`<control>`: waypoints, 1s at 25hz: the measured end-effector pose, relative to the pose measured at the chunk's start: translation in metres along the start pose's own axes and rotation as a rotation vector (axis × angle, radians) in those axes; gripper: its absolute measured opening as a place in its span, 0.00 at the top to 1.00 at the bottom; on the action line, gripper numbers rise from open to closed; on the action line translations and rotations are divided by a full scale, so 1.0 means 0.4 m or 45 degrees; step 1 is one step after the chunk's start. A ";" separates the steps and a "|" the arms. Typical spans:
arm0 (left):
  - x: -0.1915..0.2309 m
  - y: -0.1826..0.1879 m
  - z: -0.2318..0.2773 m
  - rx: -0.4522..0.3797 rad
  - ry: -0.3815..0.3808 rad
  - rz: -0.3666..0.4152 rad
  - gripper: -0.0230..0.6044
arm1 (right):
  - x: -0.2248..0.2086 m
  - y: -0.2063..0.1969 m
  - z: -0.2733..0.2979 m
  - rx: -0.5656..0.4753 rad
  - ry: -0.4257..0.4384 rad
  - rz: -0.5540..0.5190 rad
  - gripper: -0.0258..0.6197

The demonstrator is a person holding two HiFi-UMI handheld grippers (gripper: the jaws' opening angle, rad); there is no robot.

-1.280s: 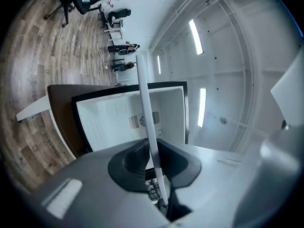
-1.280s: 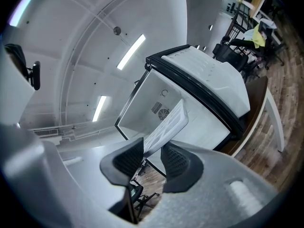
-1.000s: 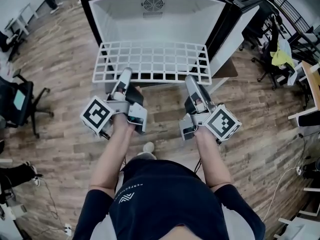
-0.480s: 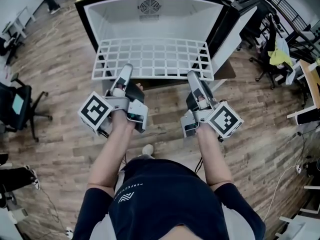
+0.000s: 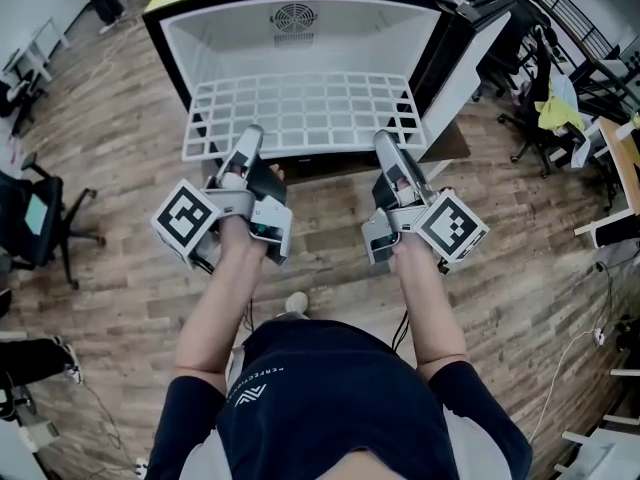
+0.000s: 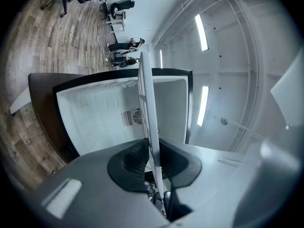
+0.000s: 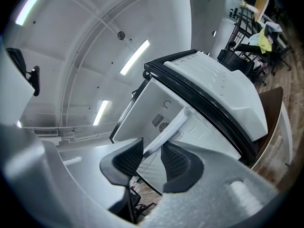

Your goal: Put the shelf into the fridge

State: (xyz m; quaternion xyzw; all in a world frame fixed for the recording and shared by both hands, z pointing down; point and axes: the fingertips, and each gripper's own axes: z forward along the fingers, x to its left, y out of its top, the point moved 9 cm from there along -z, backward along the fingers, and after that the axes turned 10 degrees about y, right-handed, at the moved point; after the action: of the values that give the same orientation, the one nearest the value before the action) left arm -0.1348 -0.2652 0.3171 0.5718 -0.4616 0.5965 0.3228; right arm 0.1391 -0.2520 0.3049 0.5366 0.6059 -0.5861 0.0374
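Pinching shelf point(image 5: 300, 108) near edge in jaws of left gripper point(image 5: 249, 140), right gripper point(image 5: 386, 143); depth inside fridge point(image 5: 300, 43) unclear, fridge top cropped.

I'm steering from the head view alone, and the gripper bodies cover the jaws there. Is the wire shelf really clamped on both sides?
Observer: In the left gripper view, the left gripper has its pads pressed on either side of the wire shelf, which is seen edge-on.
Operator: And the right?
Observer: The right gripper has the shelf's edge pinched between its pads too.
Operator: Where does the shelf point?
Observer: Seen from the left gripper, the shelf's edge runs into the open fridge, passing just beside the fan grille on its back wall.
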 end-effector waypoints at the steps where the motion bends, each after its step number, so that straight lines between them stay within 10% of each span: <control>1: -0.002 0.001 0.004 0.001 0.001 0.001 0.88 | -0.004 0.003 0.003 -0.001 -0.005 0.007 0.78; 25: 0.004 0.019 0.055 0.023 -0.047 0.033 0.86 | -0.041 0.027 0.041 0.003 -0.021 -0.010 0.77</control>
State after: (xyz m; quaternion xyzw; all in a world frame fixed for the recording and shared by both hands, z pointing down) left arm -0.1335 -0.2885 0.3155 0.5794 -0.4694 0.5942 0.3014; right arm 0.1438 -0.2772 0.3038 0.5294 0.6069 -0.5915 0.0391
